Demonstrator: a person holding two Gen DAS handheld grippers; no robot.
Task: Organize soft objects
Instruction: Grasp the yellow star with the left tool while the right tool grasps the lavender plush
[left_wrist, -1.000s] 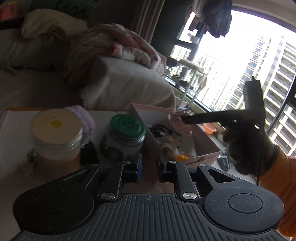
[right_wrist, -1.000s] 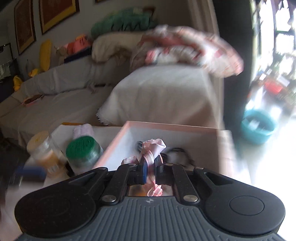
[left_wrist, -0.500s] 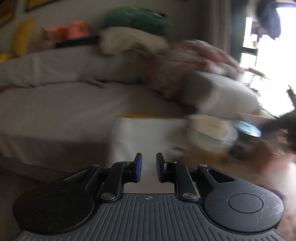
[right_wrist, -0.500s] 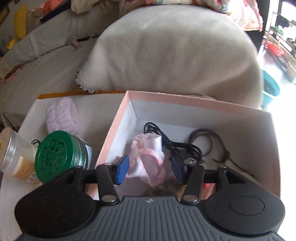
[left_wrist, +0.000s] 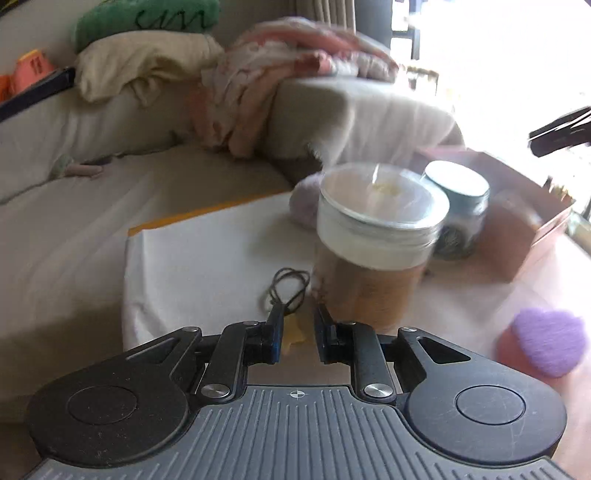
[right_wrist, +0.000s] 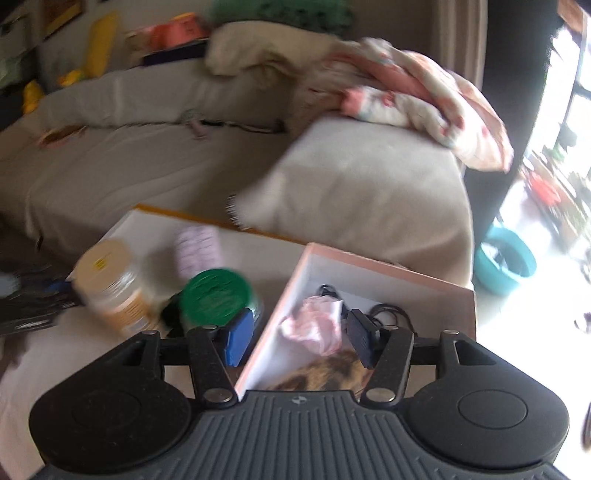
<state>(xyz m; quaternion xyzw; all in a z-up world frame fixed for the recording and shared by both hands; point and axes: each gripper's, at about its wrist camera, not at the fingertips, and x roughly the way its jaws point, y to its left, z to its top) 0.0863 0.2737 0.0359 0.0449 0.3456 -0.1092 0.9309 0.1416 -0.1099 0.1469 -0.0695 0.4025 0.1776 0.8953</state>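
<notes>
A pink box (right_wrist: 373, 264) stands on the white table; it shows at the right of the left wrist view (left_wrist: 517, 225). Inside lie a pink scrunchie (right_wrist: 317, 326), black cables (right_wrist: 388, 314) and a brown spotted soft item (right_wrist: 328, 373). My right gripper (right_wrist: 299, 341) is open and empty above the box's left wall. My left gripper (left_wrist: 298, 334) is narrowly open and empty, low over the table, just before a thin black hair tie (left_wrist: 288, 288). A purple heart-shaped puff (left_wrist: 543, 343) lies at the right. A lilac fluffy item (left_wrist: 304, 205) lies behind the jars, also seen in the right view (right_wrist: 197, 245).
A cream-lidded jar (left_wrist: 376, 240) and a green-lidded jar (right_wrist: 218, 299) stand left of the box. A grey sofa (right_wrist: 147, 155) with piled blankets (right_wrist: 417, 99) lies behind the table. A teal basin (right_wrist: 506, 262) sits on the floor at the right.
My right gripper opened, let the pink scrunchie drop into the box, and drew back. My left gripper swung left, then back towards the jars and the hair tie.
</notes>
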